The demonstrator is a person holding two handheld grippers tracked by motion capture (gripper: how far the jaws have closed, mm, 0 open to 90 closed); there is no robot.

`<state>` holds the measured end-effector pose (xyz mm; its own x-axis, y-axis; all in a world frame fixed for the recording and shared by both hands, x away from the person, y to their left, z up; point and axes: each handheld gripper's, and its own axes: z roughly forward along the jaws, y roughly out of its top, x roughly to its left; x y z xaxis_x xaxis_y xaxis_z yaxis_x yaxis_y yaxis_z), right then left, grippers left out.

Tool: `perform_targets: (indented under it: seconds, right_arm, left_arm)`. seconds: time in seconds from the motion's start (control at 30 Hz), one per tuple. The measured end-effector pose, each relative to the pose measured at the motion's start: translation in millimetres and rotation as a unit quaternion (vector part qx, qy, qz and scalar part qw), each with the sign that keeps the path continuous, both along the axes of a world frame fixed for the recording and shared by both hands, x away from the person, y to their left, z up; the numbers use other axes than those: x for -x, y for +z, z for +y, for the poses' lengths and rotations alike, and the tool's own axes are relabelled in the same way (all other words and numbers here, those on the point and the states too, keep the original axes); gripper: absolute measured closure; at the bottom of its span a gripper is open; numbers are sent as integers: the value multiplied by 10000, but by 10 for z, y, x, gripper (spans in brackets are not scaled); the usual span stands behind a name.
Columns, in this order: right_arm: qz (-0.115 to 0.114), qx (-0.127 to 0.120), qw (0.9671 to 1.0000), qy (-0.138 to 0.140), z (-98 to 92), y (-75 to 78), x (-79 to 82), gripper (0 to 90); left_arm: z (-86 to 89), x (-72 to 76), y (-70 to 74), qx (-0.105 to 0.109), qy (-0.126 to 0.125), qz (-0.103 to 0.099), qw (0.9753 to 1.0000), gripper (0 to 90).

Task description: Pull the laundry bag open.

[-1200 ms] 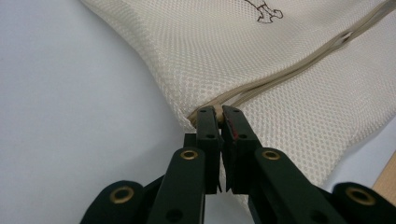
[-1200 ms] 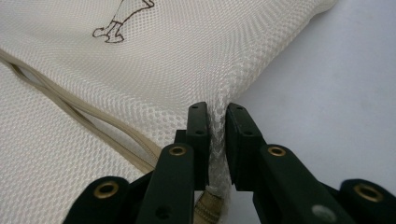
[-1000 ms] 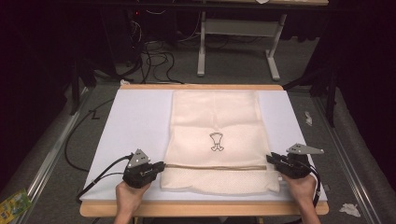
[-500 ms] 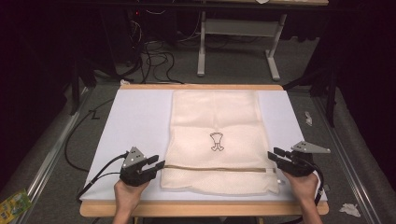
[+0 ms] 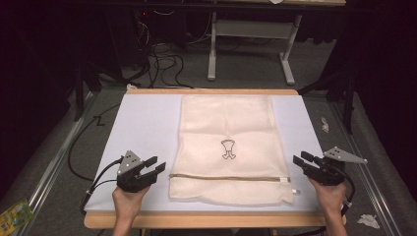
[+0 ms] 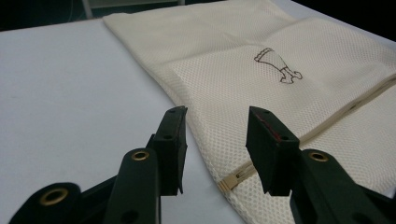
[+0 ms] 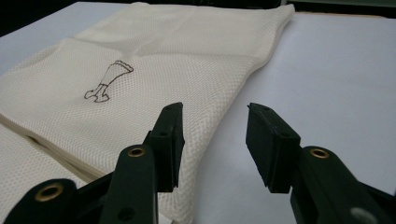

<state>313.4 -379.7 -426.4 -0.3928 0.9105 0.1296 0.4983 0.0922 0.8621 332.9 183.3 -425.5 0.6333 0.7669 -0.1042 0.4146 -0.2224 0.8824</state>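
A cream mesh laundry bag (image 5: 228, 147) lies flat on the white table top (image 5: 142, 128), with a small brown emblem (image 5: 227, 149) at its middle and a tan zipper (image 5: 226, 177) running across its near part. My left gripper (image 5: 156, 165) is open just left of the bag's near left edge. In the left gripper view the gripper (image 6: 215, 140) frames the bag's edge (image 6: 205, 116) and the zipper end (image 6: 229, 182). My right gripper (image 5: 301, 160) is open just right of the bag's near right edge; in the right gripper view the gripper (image 7: 214, 140) stands over the bag's side edge (image 7: 205, 135).
The table has a wooden rim (image 5: 211, 220) at its near edge. Cables (image 5: 162, 64) and a grey stand's legs (image 5: 251, 54) lie on the floor beyond the table. Paper scraps (image 5: 366, 220) lie on the floor at the right.
Both grippers have backed slightly outward from the bag's near corners and now stand open beside it. The bag has not moved.
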Motion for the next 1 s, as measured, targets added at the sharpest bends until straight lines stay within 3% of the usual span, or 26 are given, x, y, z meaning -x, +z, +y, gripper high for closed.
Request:
perform_targets:
  seconds: [0.5,0.87,1.0]
  right_arm:
    - [-231,-211,9986,-436,-291,57,77,581]
    - [-212,-220,9974,-647,-393,-8,50,591]
    - [-148,-276,9966,-765,-438,-33,29,599]
  left_arm:
    - [277,-60,36,298,606,-133,9976,569]
    - [337,-162,-19,210,811,-124,9964,555]
    - [332,-236,-64,175,823,20,9965,552]
